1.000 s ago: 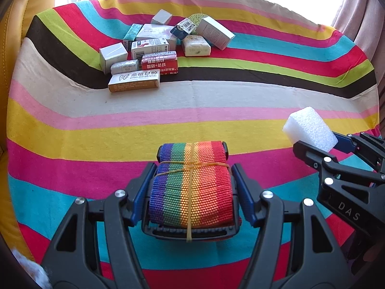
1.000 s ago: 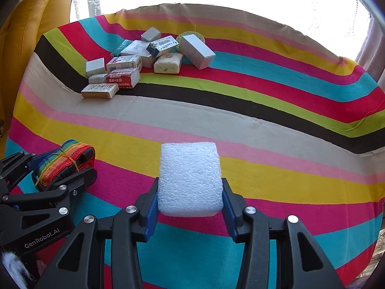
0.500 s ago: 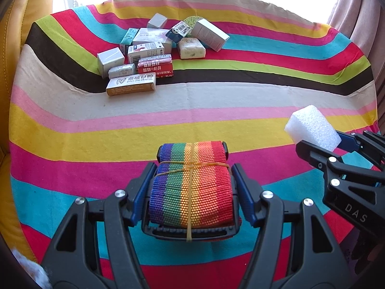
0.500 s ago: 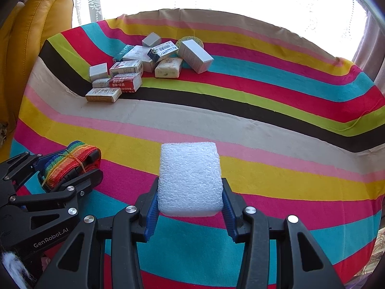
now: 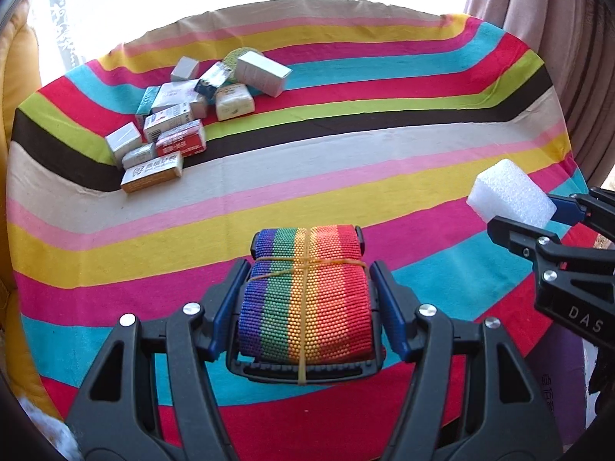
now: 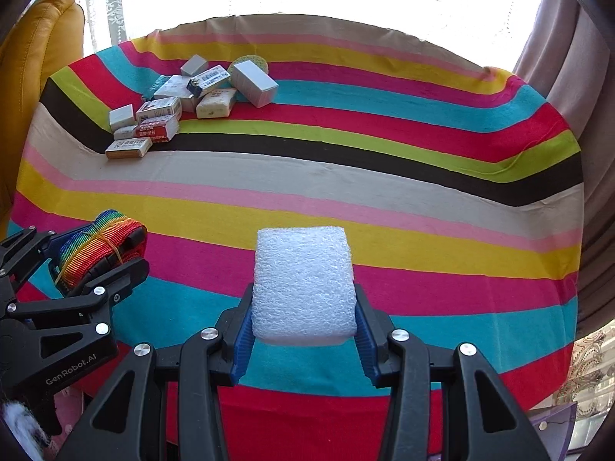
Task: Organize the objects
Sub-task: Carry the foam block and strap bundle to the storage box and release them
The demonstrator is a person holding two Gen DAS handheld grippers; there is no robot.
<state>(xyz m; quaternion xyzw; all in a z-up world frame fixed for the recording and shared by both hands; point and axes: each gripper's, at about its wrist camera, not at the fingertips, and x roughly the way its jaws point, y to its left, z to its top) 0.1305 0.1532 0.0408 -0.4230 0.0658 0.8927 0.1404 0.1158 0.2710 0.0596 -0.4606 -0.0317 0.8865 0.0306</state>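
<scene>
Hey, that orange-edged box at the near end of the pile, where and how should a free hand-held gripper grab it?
Probably across the short width of the orange-edged box, over its two long sides, coming from above. It lies flat on the striped cloth with its near long side exposed, but a small white box sits tight against its far side, so that finger needs care.

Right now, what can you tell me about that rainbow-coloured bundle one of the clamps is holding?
The rainbow strap bundle looks like woven webbing folded into a flat pack, striped purple, blue, green, yellow, orange and red. A yellow rubber band crosses it lengthwise and widthwise. A black plastic buckle shows at its near end. The left gripper clamps its two sides with blue pads, holding it over the striped tablecloth; whether it touches the cloth is unclear.
</scene>
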